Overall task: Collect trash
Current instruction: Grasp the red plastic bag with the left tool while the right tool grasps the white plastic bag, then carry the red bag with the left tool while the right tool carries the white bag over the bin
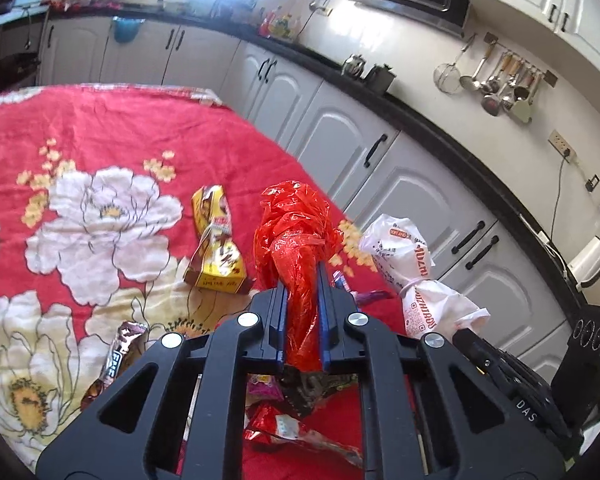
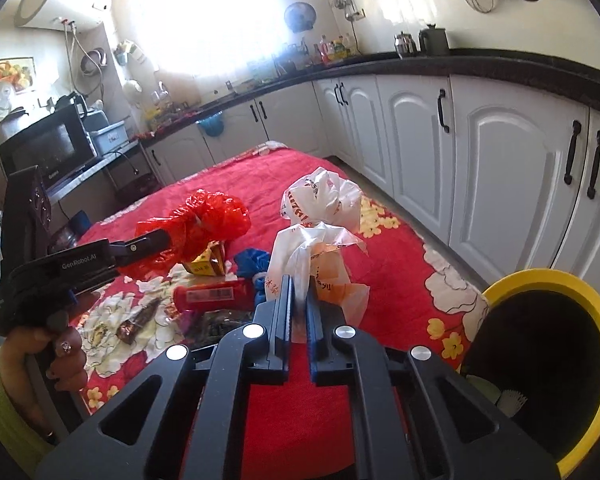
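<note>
- Risk: thin plastic could slip or tear on the way to the bin (image 2: pixel 580 344); loose folds may snag other litter on the cloth (image 1: pixel 100 128).
- L gripper (image 1: pixel 302 276) clamped on red bag (image 1: pixel 296 232), frame centre, bag sticking out past the tips.
- R gripper (image 2: pixel 298 292) clamped on white bag (image 2: pixel 320 240), centre; bin at lower right.
- Yellow pack (image 1: pixel 216 248) lies left of the red bag.

A red cloth (image 1: pixel 100 128) with white and yellow flowers carries a red bag (image 1: pixel 296 232), a white orange-printed bag (image 2: pixel 320 216) and a yellow box (image 1: pixel 216 248).

Two grippers (image 1: pixel 302 280) (image 2: pixel 298 300) – two plastic bags: one red (image 1: pixel 296 220), one white (image 2: pixel 320 200). One yellow bin (image 2: pixel 560 320) – one yellow box (image 1: pixel 216 248).
</note>
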